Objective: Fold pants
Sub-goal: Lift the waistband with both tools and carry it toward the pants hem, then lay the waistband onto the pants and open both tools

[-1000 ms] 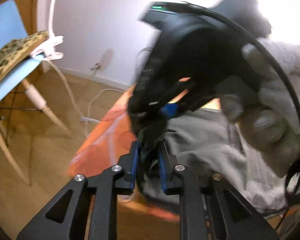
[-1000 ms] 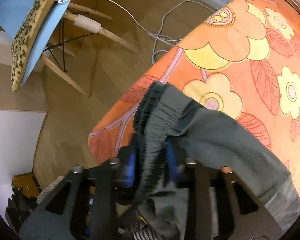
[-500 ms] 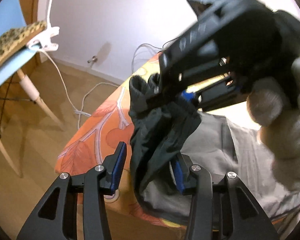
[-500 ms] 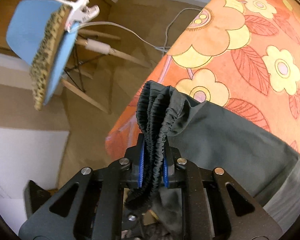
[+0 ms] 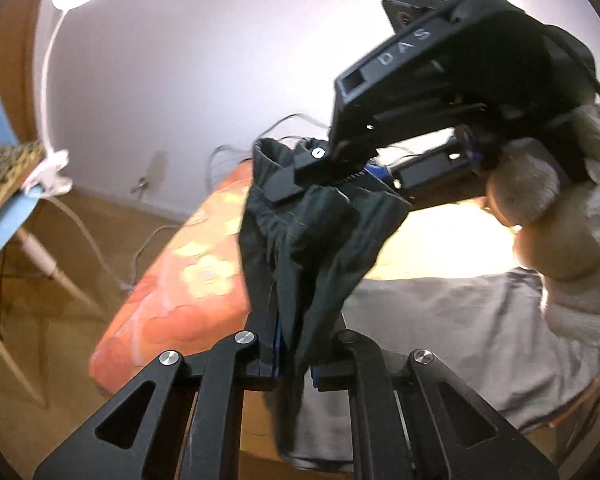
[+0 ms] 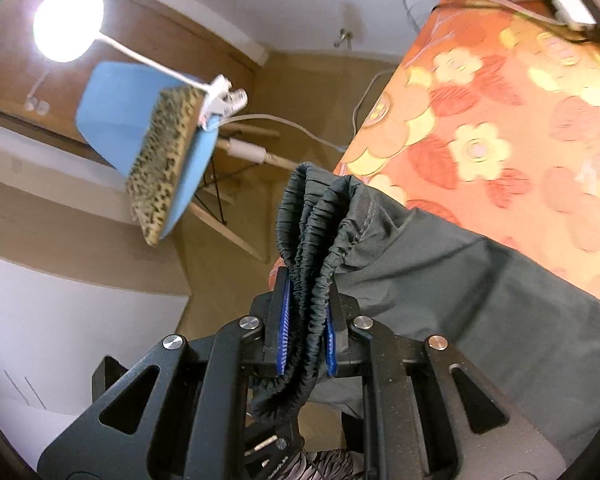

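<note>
Two claws grip one pair of dark grey pants [image 6: 460, 280] above an orange floral-covered surface [image 6: 500, 128], largest thing in view, which runs from the wall down toward both cameras. The pants trail from the surface's near corner up into the air, their lower part lying spread on the covering and draping over its edge. A blue chair [image 6: 116, 120] with a leopard-print cushion [image 6: 164, 160] stands on the wooden floor beside the surface, a white clamp lamp [image 6: 68, 20] clipped to it and lit. The right claw [image 6: 306, 332] is clamped narrow on the bunched elastic waistband, blue pads pressing it from both sides. The left claw [image 5: 294, 354] is closing on a hanging fold of the same fabric, which sits pinched between its pads. Seen from the left wrist, the right claw [image 5: 340, 176] is held by a hand in a pale fuzzy glove [image 5: 560, 240].
</note>
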`<state>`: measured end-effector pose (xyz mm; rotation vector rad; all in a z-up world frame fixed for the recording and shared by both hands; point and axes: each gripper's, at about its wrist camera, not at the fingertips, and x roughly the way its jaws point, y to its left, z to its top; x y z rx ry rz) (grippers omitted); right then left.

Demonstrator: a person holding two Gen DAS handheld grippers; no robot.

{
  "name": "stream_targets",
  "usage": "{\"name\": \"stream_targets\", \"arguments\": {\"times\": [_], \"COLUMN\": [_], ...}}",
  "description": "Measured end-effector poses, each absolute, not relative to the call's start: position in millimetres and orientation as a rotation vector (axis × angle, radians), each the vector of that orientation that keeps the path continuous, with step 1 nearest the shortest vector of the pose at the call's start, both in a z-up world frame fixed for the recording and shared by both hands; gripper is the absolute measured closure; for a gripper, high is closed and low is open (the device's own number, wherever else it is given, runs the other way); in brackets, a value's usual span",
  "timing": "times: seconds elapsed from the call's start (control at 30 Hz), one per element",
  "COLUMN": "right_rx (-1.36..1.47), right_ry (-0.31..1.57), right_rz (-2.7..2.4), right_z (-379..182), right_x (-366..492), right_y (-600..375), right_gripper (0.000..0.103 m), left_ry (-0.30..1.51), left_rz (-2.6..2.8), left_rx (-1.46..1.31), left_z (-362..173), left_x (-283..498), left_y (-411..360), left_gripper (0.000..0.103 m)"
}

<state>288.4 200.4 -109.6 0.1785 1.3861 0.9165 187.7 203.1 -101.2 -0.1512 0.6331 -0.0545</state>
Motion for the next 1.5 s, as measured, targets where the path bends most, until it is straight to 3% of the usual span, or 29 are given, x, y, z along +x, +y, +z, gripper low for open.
{"name": "stream_targets", "arguments": {"times": [0.37, 0.7, 1.23, 1.5], "right_rx": [0.267, 0.324, 0.432, 0.47], "right_ry": [1.234, 1.121, 1.15, 1.193], "right_rz": [0.883, 0.732, 0.31, 0.195], "right_z": [-24.3, 14.6, -45.3, -103.6], "right_x": [284.7, 258.3, 212.3, 209.2], "right_y": [72.2, -93.4, -379.4, -450.4], "right_gripper": [0.089, 0.089, 0.089, 0.089], "left_ry": [0.563, 0.541, 0.667, 0.773], "left_rz": [-0.231, -0.476, -0.882, -0.91], "left_rx": [-0.084, -0.02, 0.146, 0.125], "left_z": [-38.0, -25.1, -91.2, -119.3], "left_x": [174.7, 168.0, 136.2, 139.7], "left_y": [103.1, -27.9, -274.6, -315.0], "left_gripper": [0.095, 0.095, 0.096, 0.095]}}
